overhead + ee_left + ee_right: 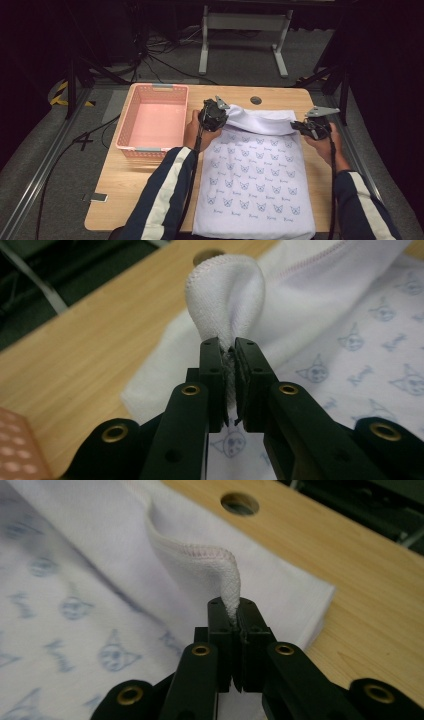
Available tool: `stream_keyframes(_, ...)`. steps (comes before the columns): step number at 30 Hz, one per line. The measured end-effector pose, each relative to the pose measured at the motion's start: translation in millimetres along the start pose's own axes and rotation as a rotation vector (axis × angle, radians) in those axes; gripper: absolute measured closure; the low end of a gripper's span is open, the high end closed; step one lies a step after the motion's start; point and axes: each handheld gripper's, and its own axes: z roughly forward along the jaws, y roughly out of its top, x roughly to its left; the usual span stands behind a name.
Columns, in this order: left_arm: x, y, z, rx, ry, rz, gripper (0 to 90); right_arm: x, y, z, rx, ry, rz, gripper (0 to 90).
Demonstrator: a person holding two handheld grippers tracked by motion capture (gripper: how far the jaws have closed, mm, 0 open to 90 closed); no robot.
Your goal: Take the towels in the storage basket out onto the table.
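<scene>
A white cloth [255, 175] printed with small blue cat faces lies flat on the wooden table [120, 185]. Its far edge is lifted and folded back toward the person, showing the plain white underside. My left gripper [219, 113] is shut on the far left corner of that edge; in the left gripper view the hem [225, 295] loops up out of the pinched jaws [228, 347]. At the far right corner, my right gripper [301, 125] is shut on the stitched hem [200, 555], which rises from its closed jaws [231, 605].
A pink slotted basket [127, 120] stands on the table's far left, just beside the left hand. A round cable hole [256, 100] sits in the tabletop beyond the cloth. A small flat grey object [95, 197] lies near the front left corner. A white stand [242, 22] is on the floor behind.
</scene>
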Motion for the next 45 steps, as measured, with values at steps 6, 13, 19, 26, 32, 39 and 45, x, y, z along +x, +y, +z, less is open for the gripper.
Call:
stream_keyframes(6,-23.7,-26.5,-65.5,-0.076,-0.082,0.109,82.7,25.0,-7.4,-69.3,-0.112,0.144,-0.069,86.7)
stream_keyframes(13,-60.0,-85.4,-99.1,-0.063,-0.171,0.166,82.4,71.3,-42.2,-124.2,-0.124,0.323,-0.196,86.6)
stream_keyframes(19,-88.5,-132.8,-111.7,0.026,-0.251,0.213,83.4,107.1,-78.9,-134.7,-0.002,0.428,-0.287,86.4)
stream_keyframes(26,-102.5,-157.2,-100.2,0.107,-0.327,0.215,88.4,133.3,-117.4,-120.2,0.137,0.500,-0.263,85.6)
stream_keyframes(32,-103.4,-142.6,-94.3,0.078,-0.274,0.245,57.9,141.2,-123.3,-110.2,0.157,0.474,-0.271,85.2)
stream_keyframes(39,-106.4,-135.3,-83.6,0.095,-0.318,0.296,38.4,135.1,-126.1,-109.8,0.133,0.407,-0.248,84.9)
stream_keyframes(45,-89.8,-135.7,-74.4,0.084,-0.305,0.199,31.2,133.6,-125.8,-112.1,0.116,0.386,-0.244,84.7)
